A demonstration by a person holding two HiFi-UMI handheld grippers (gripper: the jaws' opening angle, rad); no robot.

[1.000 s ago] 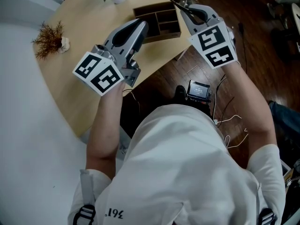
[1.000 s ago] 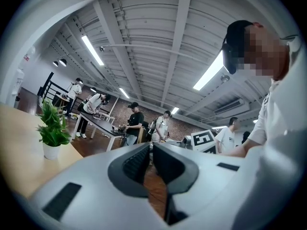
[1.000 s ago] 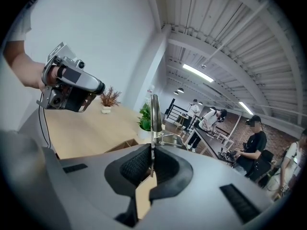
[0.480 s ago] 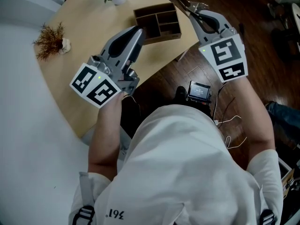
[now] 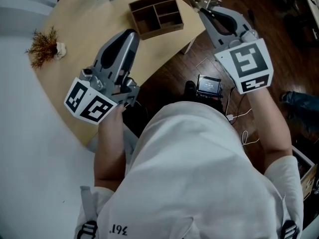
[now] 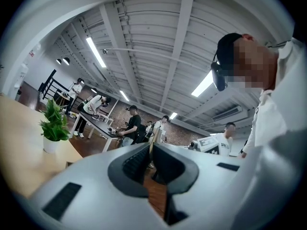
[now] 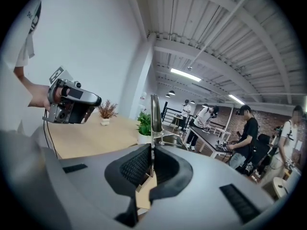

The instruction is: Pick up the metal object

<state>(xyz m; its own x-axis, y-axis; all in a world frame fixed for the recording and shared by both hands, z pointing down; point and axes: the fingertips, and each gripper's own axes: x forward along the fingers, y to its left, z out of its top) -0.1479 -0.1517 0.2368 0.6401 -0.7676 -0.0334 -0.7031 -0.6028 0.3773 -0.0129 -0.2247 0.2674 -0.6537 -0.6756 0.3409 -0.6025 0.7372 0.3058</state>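
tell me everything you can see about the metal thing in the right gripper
The metal object is thin, shiny and silvery, seen edge-on as a narrow strip with a small crosspiece near its base. The right gripper is shut on its lower end, so it sticks out beyond the jaws, held in the air, touching nothing else. What tool it is cannot be told.

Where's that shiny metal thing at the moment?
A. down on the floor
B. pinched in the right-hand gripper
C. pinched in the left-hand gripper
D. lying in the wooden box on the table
B: in the right gripper view the thin metal object stands pinched between the closed jaws of the right gripper.
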